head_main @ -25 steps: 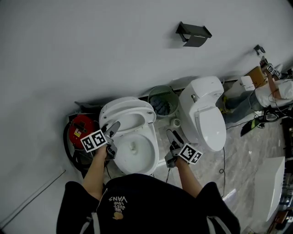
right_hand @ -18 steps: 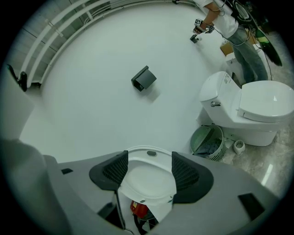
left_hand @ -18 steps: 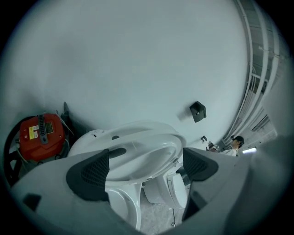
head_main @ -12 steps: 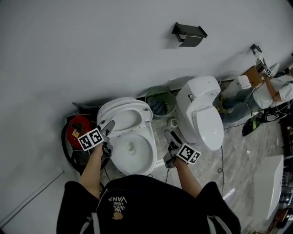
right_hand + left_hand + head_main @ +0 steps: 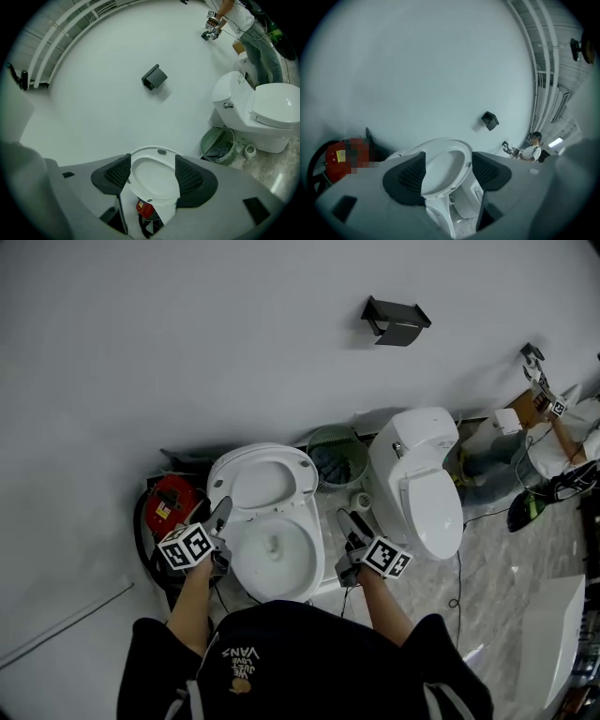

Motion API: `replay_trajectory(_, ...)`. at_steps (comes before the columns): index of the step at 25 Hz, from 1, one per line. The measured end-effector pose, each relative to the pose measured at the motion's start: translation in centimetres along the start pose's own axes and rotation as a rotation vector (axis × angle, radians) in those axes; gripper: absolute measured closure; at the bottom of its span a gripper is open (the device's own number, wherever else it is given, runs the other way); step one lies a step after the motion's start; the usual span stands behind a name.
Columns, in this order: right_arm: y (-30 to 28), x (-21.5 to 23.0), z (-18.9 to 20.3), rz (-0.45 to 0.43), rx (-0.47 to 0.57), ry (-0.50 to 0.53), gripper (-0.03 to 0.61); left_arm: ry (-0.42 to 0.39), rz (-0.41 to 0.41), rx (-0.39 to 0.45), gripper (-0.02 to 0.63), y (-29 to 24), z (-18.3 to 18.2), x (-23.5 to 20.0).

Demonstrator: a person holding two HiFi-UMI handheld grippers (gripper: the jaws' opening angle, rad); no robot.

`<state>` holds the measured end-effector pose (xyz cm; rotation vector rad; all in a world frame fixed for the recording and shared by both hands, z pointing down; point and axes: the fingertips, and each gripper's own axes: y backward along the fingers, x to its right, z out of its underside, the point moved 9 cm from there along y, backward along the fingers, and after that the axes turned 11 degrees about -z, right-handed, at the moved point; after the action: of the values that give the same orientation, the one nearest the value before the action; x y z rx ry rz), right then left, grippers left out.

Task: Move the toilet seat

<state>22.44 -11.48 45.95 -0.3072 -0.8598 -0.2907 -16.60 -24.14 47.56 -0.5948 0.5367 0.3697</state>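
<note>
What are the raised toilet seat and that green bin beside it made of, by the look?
Raised toilet seat: probably hard white plastic, smooth and glossy, thin moulded rim. Green bin: likely plastic too, matt, its wall moulded in open slats; painted wire is possible.

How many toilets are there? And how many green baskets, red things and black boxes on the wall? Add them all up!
Toilets: 2, one open, one shut
Green baskets: 1
Red things: 1
Black boxes on the wall: 1
Total: 5
</note>
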Motion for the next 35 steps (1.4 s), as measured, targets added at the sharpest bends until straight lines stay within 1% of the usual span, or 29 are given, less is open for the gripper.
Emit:
replay_trajectory(2,0.1,-0.3,0.0,-0.018,0.0,0.012,0.302,-0.051,-0.014,0.04,0.338,1.2,-0.4,0.7)
replay_trajectory(3,0.1,-0.5,-0.1,-0.028,0.004,0.019,0.312,-0.072,-0.021,0.063,0.365,1.7,-0.6,1.1)
replay_trajectory(5,0.2,-0.9,-0.2,-0.047,0.007,0.035,0.336,-0.106,-0.031,0.104,0.396,2.8,-0.9,1.8)
replay_trajectory(7,0.3,-1.3,-0.4,-0.068,-0.001,0.06,0.359,-0.135,-0.036,0.138,0.442,3.9,-1.0,2.7)
replay_trajectory(11,0.5,-2.5,-1.2,-0.117,-0.009,0.123,0.404,-0.204,-0.049,0.195,0.557,6.3,-0.8,4.7)
replay_trajectory(16,0.7,-3.8,-1.9,-0.186,-0.019,0.139,0.445,-0.283,-0.066,0.215,0.591,8.8,0.3,6.9)
replay_trajectory(20,1.3,-4.6,-2.0,-0.21,-0.049,0.191,0.488,-0.281,-0.096,0.222,0.614,11.0,1.6,7.9)
replay_trajectory(24,1.9,-5.2,-2.1,-0.247,-0.068,0.248,0.577,-0.271,-0.113,0.226,0.614,12.8,3.3,8.8)
replay_trajectory(28,2.6,-5.6,-1.9,-0.302,-0.095,0.259,0.578,-0.267,-0.134,0.214,0.614,14.6,5.4,9.6)
replay_trajectory(32,3.3,-5.9,-1.8,-0.357,-0.134,0.257,0.58,-0.312,-0.172,0.206,0.614,16.2,7.1,10.4)
replay_trajectory(35,4.0,-6.2,-1.6,-0.376,-0.173,0.289,0.58,-0.35,-0.212,0.195,0.614,17.2,8.1,11.1)
